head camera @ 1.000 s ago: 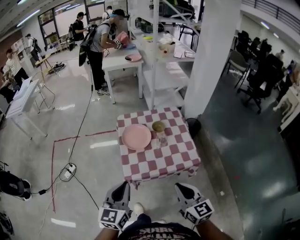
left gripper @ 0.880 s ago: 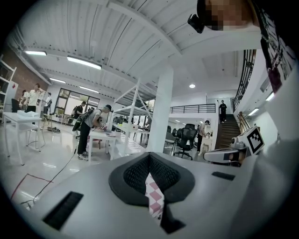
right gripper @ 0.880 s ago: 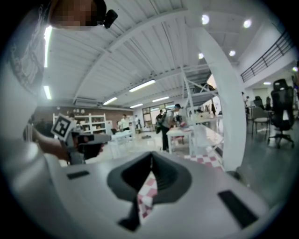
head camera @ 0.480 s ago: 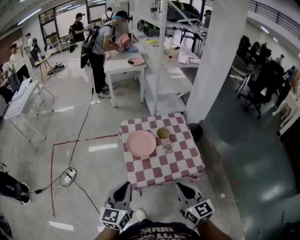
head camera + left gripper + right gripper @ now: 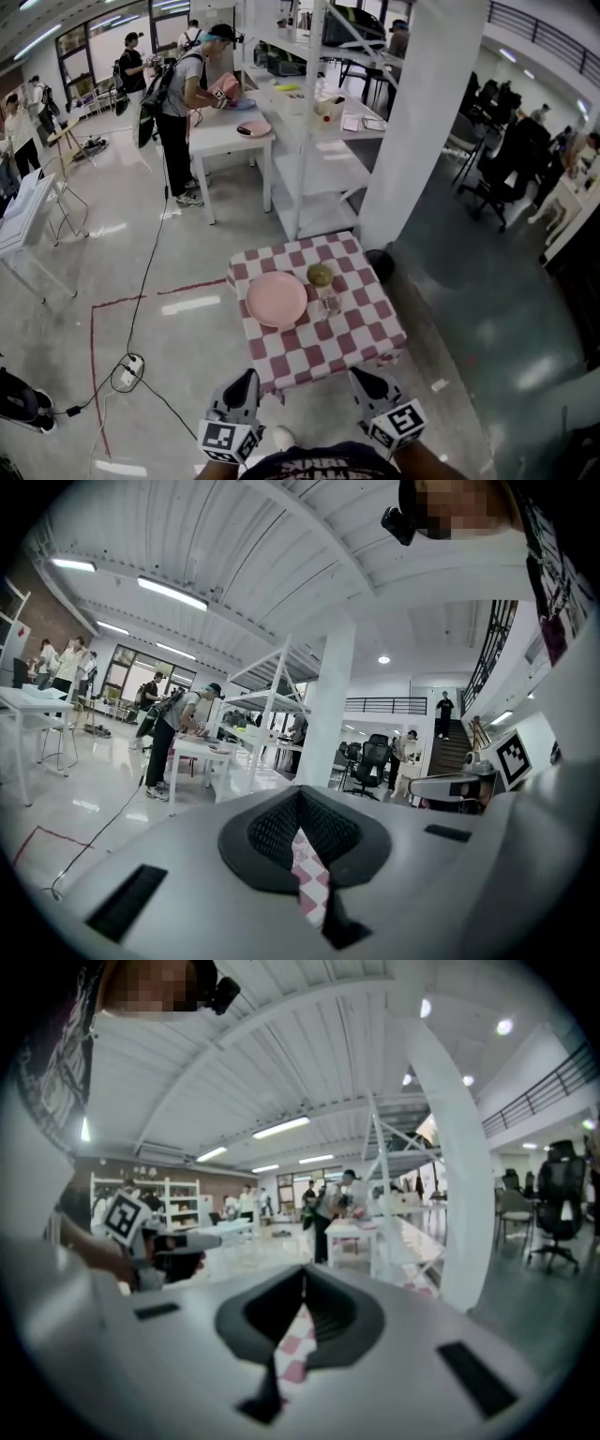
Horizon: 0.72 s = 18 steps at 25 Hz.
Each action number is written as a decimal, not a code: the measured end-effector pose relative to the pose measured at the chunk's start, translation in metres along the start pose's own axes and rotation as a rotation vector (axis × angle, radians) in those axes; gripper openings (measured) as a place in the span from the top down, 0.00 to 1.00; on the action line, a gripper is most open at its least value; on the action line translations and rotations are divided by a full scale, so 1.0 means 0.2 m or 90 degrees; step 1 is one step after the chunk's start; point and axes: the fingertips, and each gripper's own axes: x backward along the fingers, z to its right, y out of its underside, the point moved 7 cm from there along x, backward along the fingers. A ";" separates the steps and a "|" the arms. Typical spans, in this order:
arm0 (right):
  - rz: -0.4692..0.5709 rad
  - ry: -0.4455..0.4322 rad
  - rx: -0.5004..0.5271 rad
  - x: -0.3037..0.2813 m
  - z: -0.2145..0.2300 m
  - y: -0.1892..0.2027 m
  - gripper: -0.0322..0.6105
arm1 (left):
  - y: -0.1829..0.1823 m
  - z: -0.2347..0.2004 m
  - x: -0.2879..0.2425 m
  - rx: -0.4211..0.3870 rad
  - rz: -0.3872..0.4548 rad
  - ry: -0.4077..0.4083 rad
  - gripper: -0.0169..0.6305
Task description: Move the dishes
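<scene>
left claw [image 5: 244,382]: pressed together, empty | right claw [image 5: 366,380]: pressed together, empty | pink plate [image 5: 277,298]: on desk [image 5: 361,328], 12 o'clock

Jaws of right gripper [image 5: 302,1281] together, empty, likely checked tablecloth [image 5: 296,1354] beneath, left gripper [image 5: 176,1241] at left, white pillar [image 5: 457,1185] right

Tablecloth [image 5: 323,337]: checked cloth, matt, hanging soft at the edges.
Plate [image 5: 277,298]: pink, smooth, faint sheen.
Glass [image 5: 328,305]: clear.
Floor [image 5: 206,253]: polished, glossy (bright streaks everywhere).
</scene>
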 end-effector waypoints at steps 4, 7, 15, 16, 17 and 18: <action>-0.006 0.015 0.018 0.00 -0.02 -0.03 0.90 | -0.01 -0.04 -0.04 0.008 0.009 0.014 0.93; -0.007 0.021 0.031 0.01 -0.03 -0.04 0.90 | -0.03 -0.03 -0.06 0.016 0.009 0.019 0.93; -0.008 0.031 0.042 0.02 -0.03 -0.08 0.90 | -0.03 -0.02 -0.09 0.020 0.004 0.035 0.93; -0.008 0.034 0.041 0.02 -0.03 -0.07 0.90 | -0.03 -0.02 -0.09 0.020 0.005 0.034 0.93; -0.007 0.036 0.040 0.01 -0.02 -0.06 0.90 | -0.03 -0.03 -0.09 0.019 0.006 0.033 0.93; -0.007 0.037 0.038 0.01 -0.01 -0.06 0.90 | -0.03 -0.03 -0.09 0.018 0.006 0.031 0.93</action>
